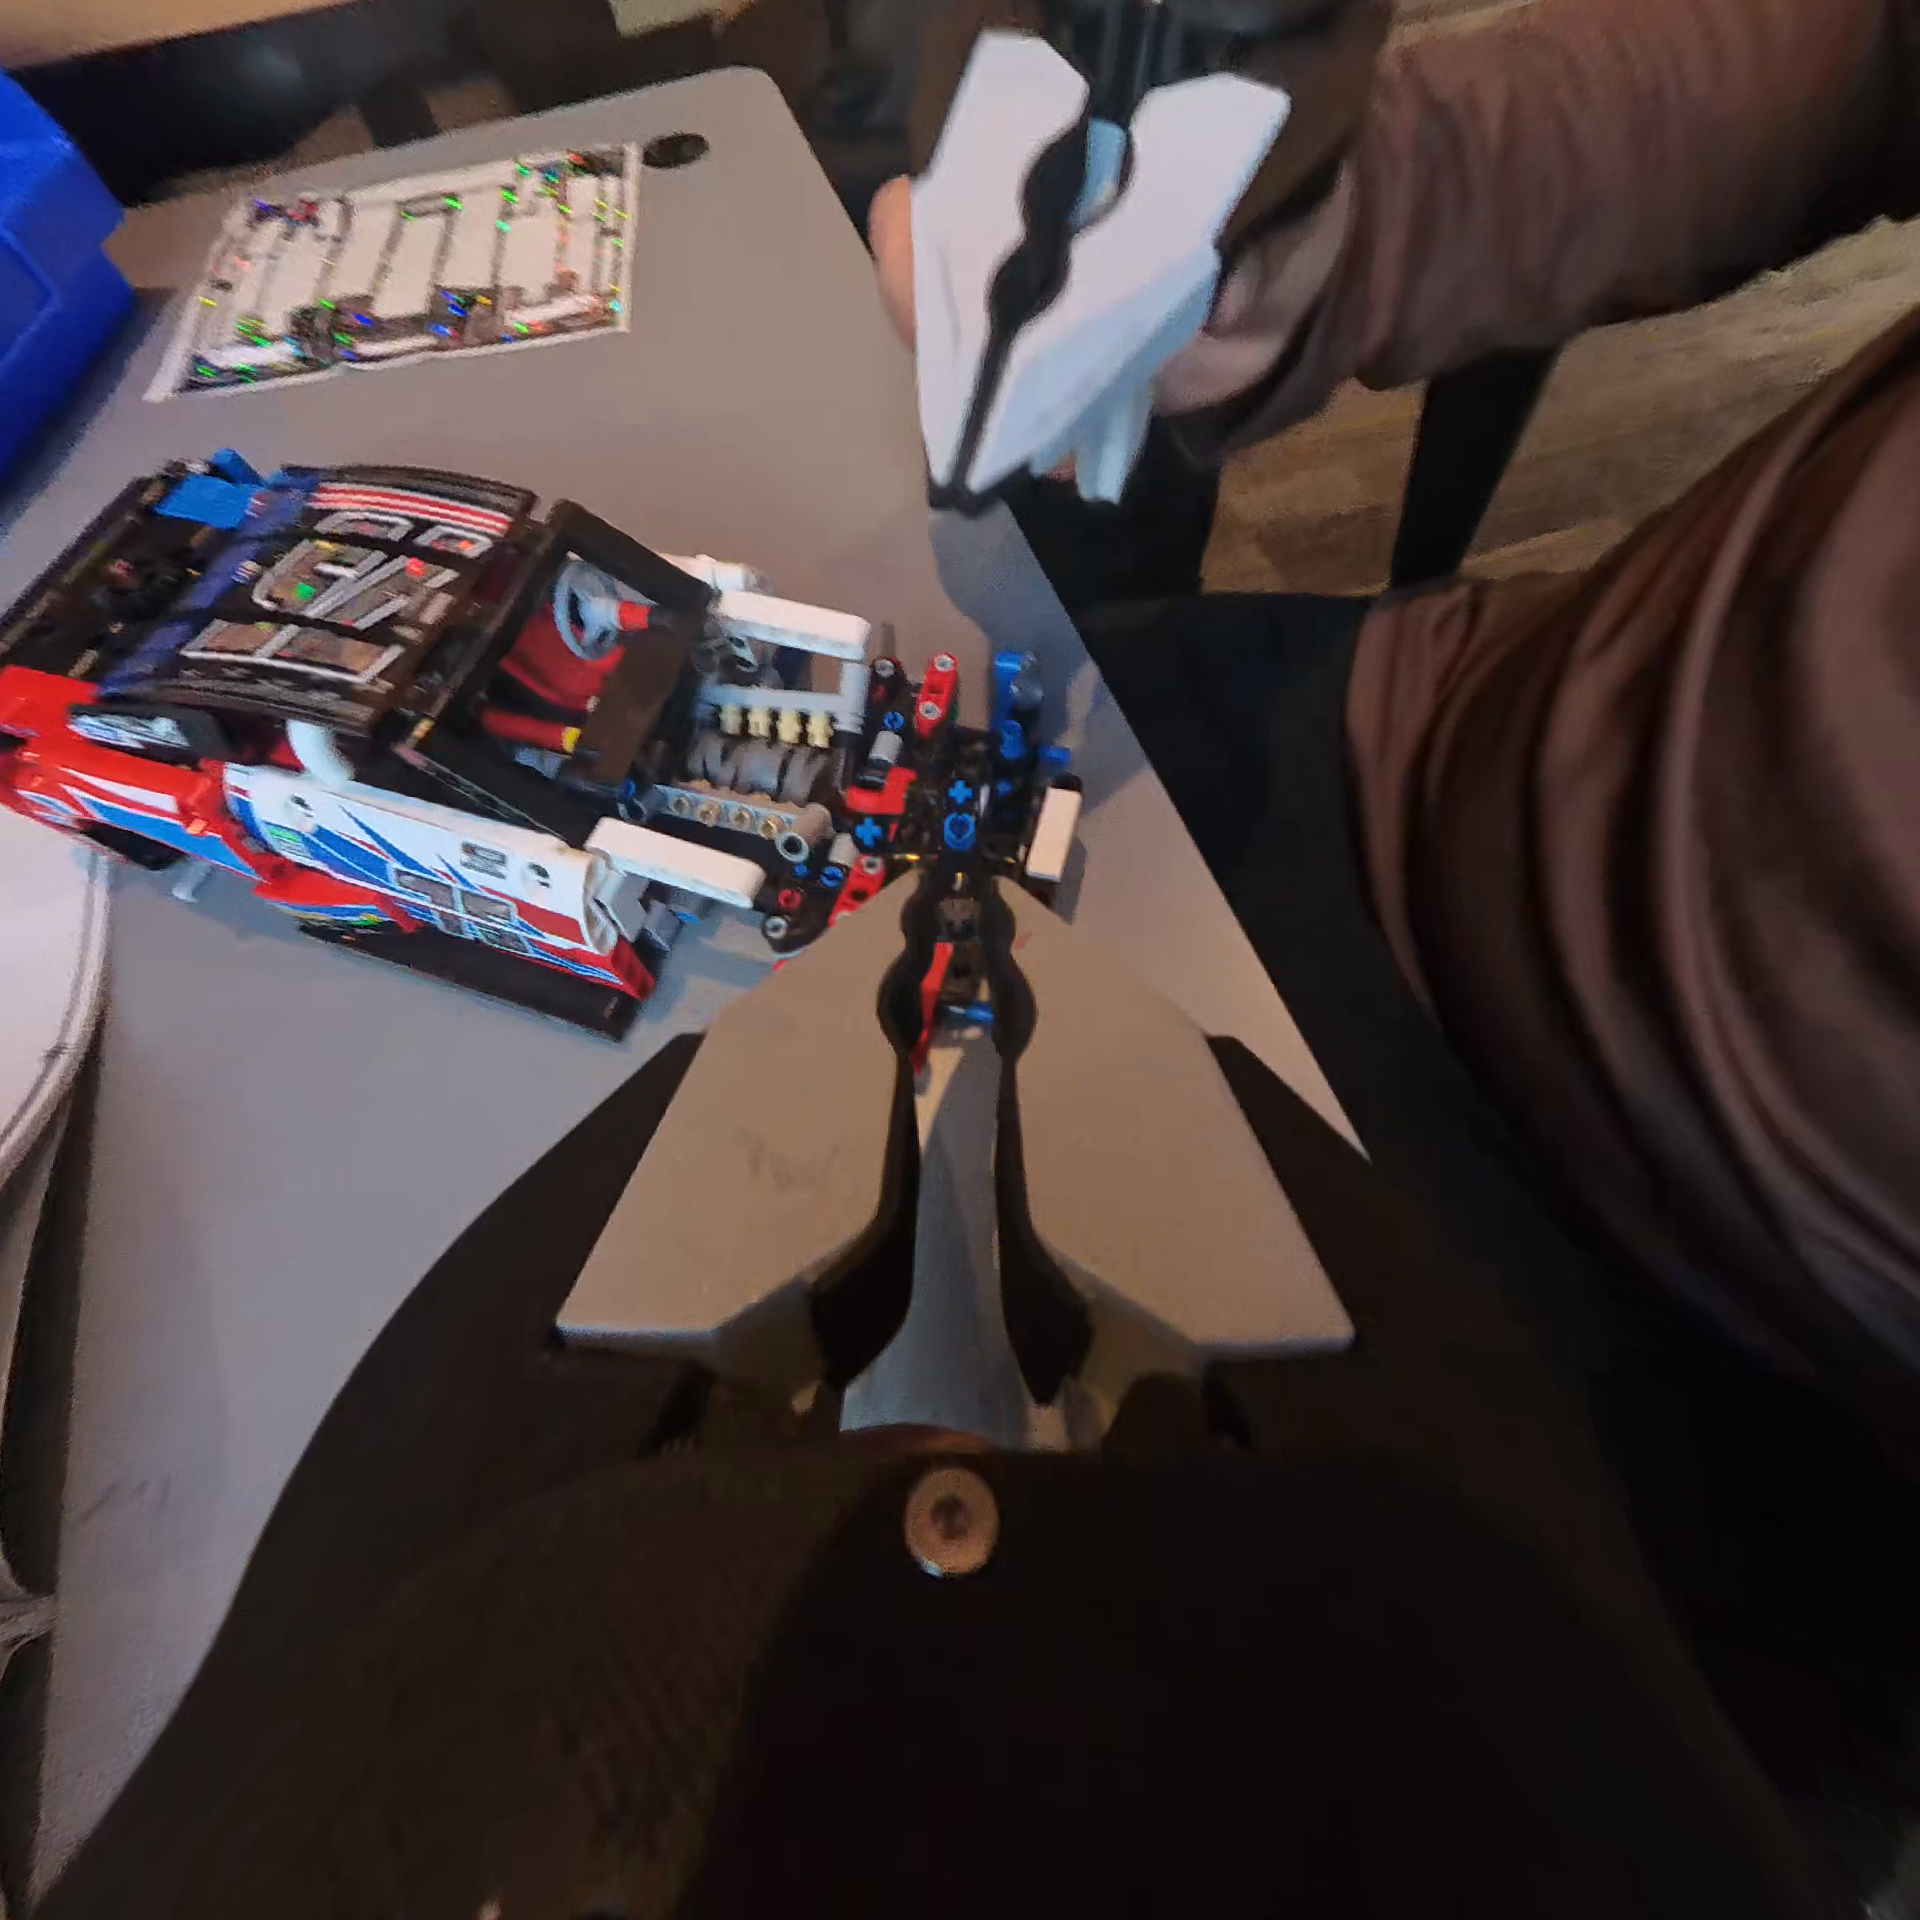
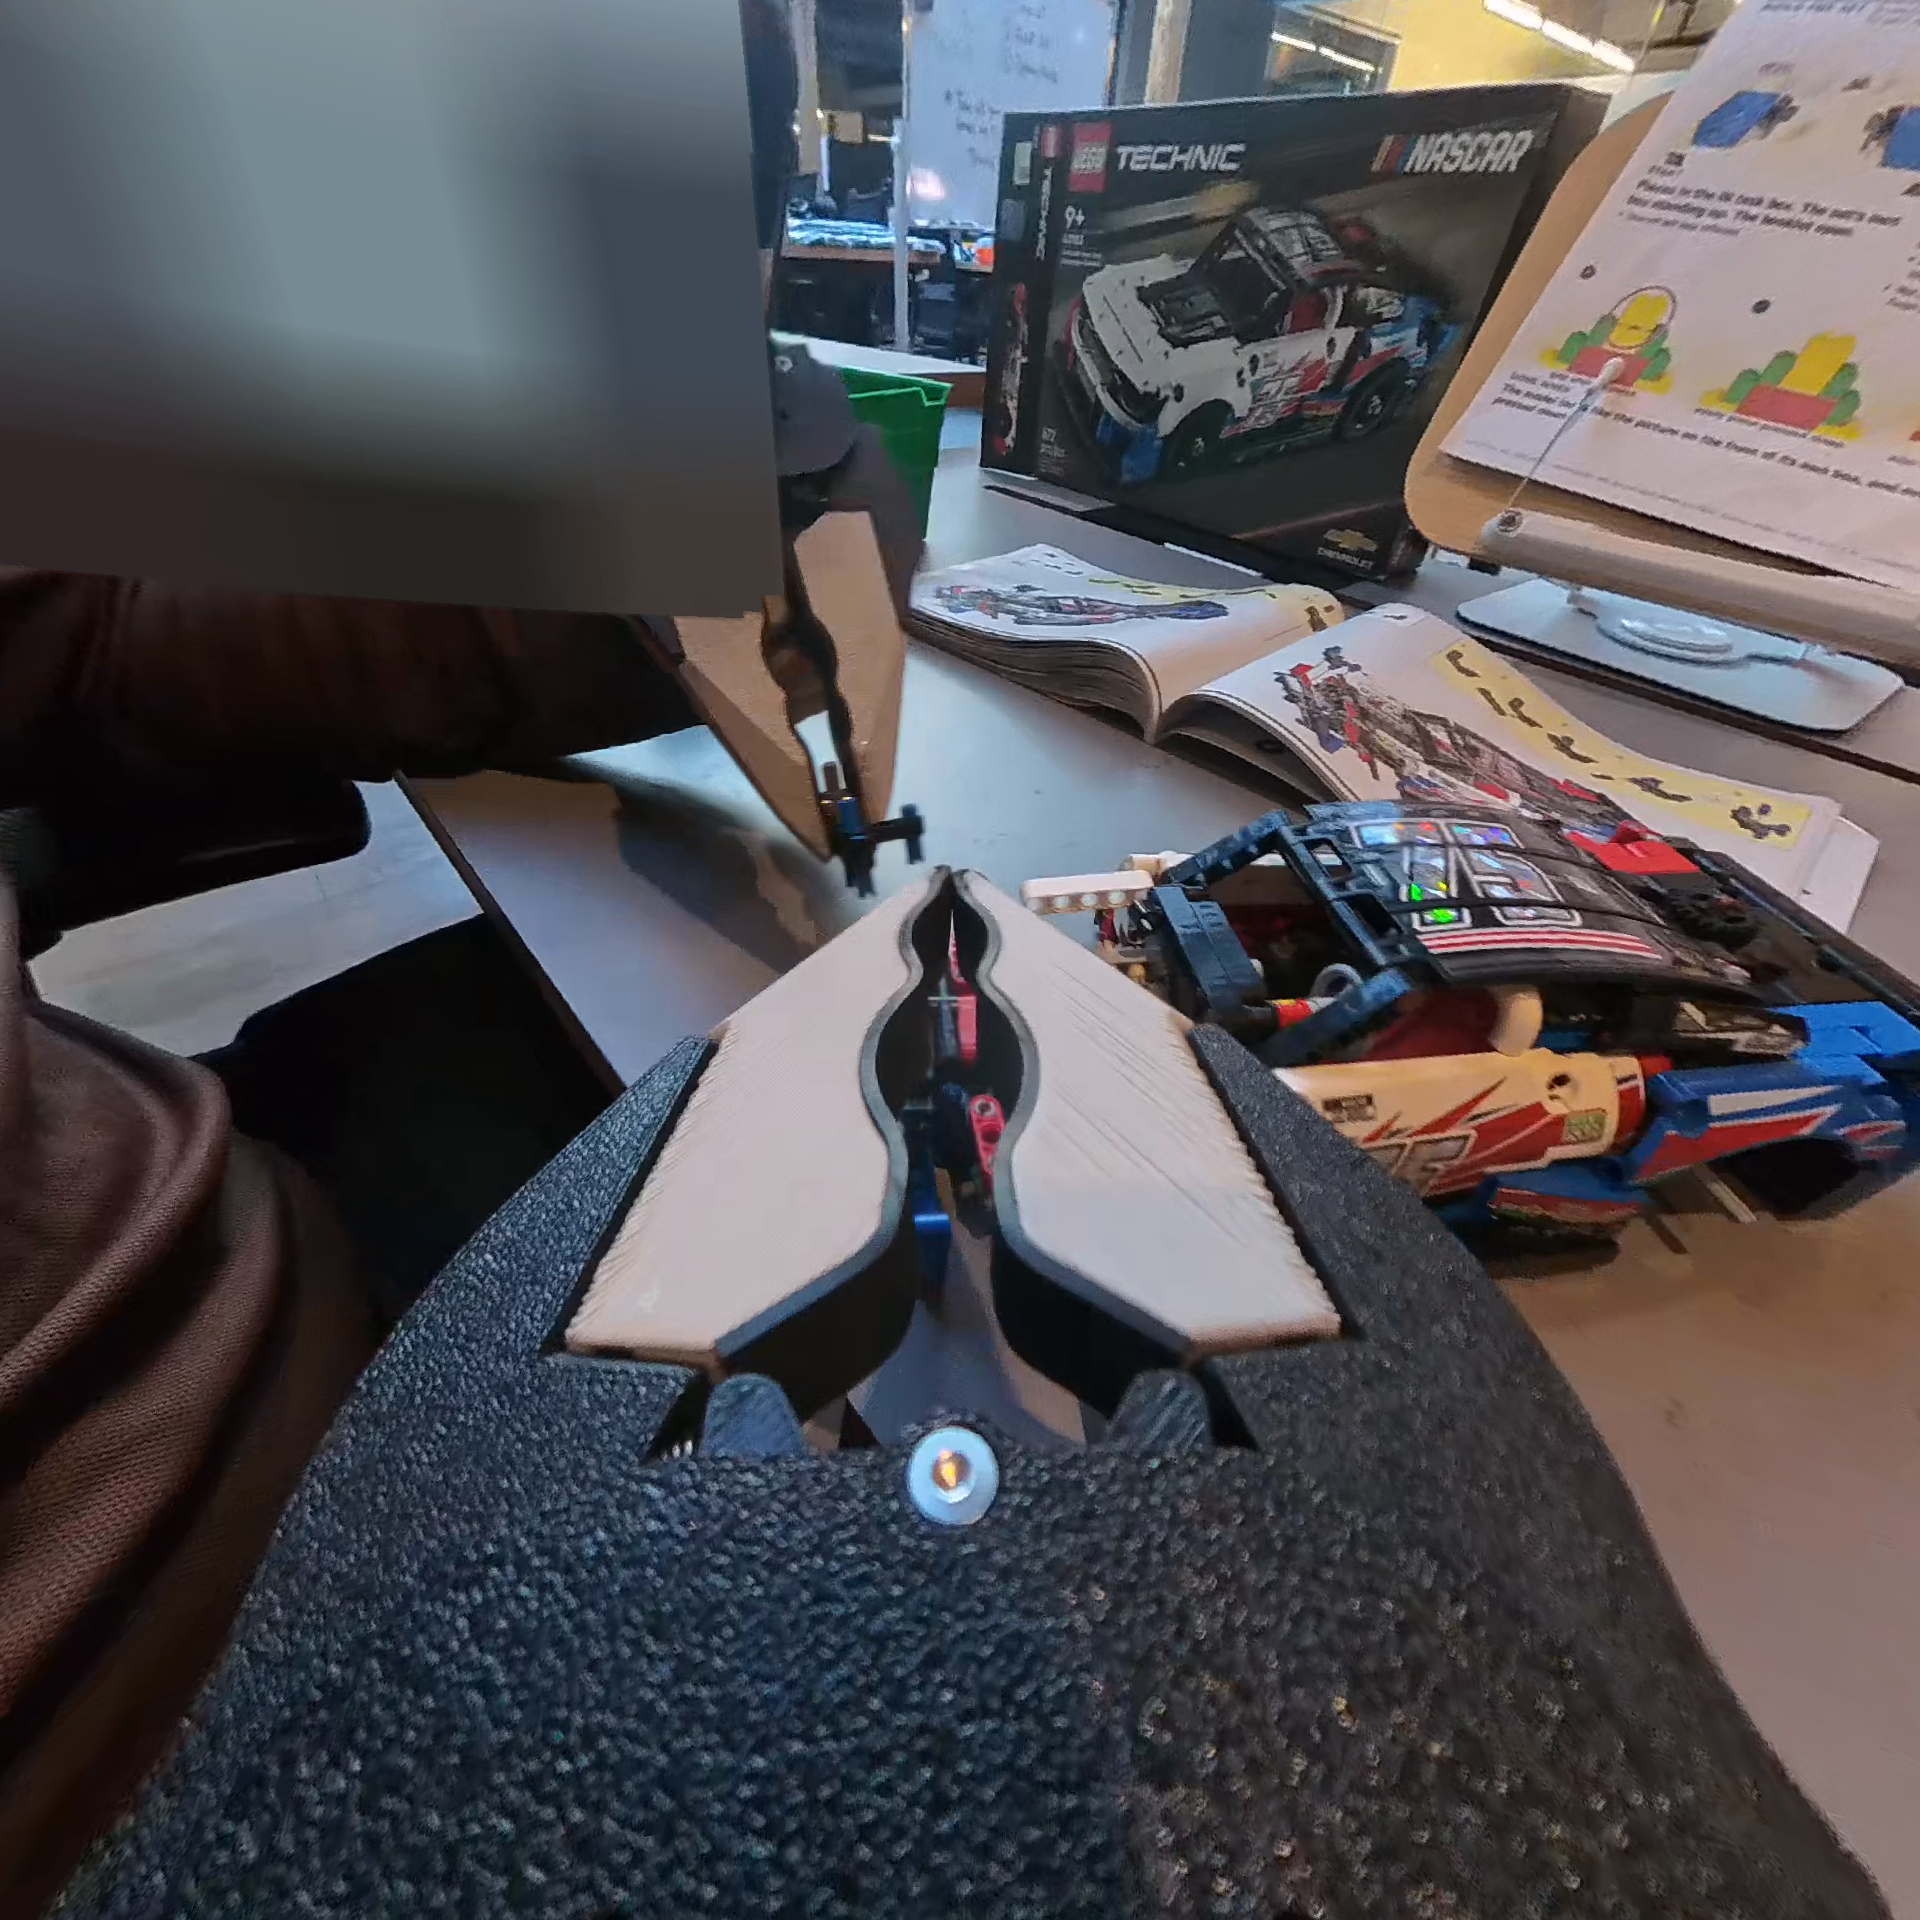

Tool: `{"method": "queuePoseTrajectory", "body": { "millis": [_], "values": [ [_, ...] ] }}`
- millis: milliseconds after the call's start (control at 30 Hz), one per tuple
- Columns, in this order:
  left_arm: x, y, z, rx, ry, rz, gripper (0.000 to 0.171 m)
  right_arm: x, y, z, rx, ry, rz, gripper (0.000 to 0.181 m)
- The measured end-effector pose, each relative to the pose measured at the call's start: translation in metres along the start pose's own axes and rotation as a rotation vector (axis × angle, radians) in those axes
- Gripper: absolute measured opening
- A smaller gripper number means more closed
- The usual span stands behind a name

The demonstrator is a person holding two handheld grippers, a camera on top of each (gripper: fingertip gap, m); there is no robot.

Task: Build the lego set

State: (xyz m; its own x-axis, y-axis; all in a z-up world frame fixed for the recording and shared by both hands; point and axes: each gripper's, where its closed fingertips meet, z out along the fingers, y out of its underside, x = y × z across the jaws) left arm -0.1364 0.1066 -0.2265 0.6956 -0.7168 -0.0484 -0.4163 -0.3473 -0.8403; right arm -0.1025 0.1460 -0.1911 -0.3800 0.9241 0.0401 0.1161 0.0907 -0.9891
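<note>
The partly built Lego race car (image 1: 416, 727) lies on the grey table (image 1: 312, 1143), its open black, red and blue front frame (image 1: 956, 810) towards me. It also shows in the right wrist view (image 2: 1507, 987). My left gripper (image 1: 958, 899) is shut on a small black-and-blue Technic piece (image 2: 868, 826), held just above the front frame. The left gripper also shows in the right wrist view (image 2: 847, 842). My right gripper (image 2: 951, 878) is shut with nothing visible at its tips, over the table edge near the car's front. It appears at the top of the left wrist view (image 1: 961, 499).
An open instruction booklet (image 2: 1195, 675), the set's box (image 2: 1247, 312) and a sheet on a stand (image 2: 1714, 260) lie behind the car. A sticker sheet (image 1: 416, 270) and a blue bin (image 1: 42, 260) sit far left. A green bin (image 2: 894, 416) stands behind. A person's brown sleeve (image 1: 1558, 156) is close. My right fingertips sit around 7 cm from my left ones.
</note>
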Motion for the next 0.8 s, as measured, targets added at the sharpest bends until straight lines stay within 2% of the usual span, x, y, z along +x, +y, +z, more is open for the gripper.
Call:
{"method": "queuePoseTrajectory", "body": {
  "millis": [200,300,800],
  "values": [
    [0.012,0.023,0.008,-0.085,0.075,0.070,0.005,0.012,0.002,-0.007,0.002,0.013,0.052,0.000],
    [0.011,0.031,0.014,-0.123,0.059,0.094,0.005,0.010,0.003,-0.008,-0.002,0.005,0.055,0.000],
    [0.006,0.033,0.014,-0.109,0.025,0.146,0.005,0.011,0.009,-0.007,-0.028,-0.001,0.066,0.000]
  ]
}}
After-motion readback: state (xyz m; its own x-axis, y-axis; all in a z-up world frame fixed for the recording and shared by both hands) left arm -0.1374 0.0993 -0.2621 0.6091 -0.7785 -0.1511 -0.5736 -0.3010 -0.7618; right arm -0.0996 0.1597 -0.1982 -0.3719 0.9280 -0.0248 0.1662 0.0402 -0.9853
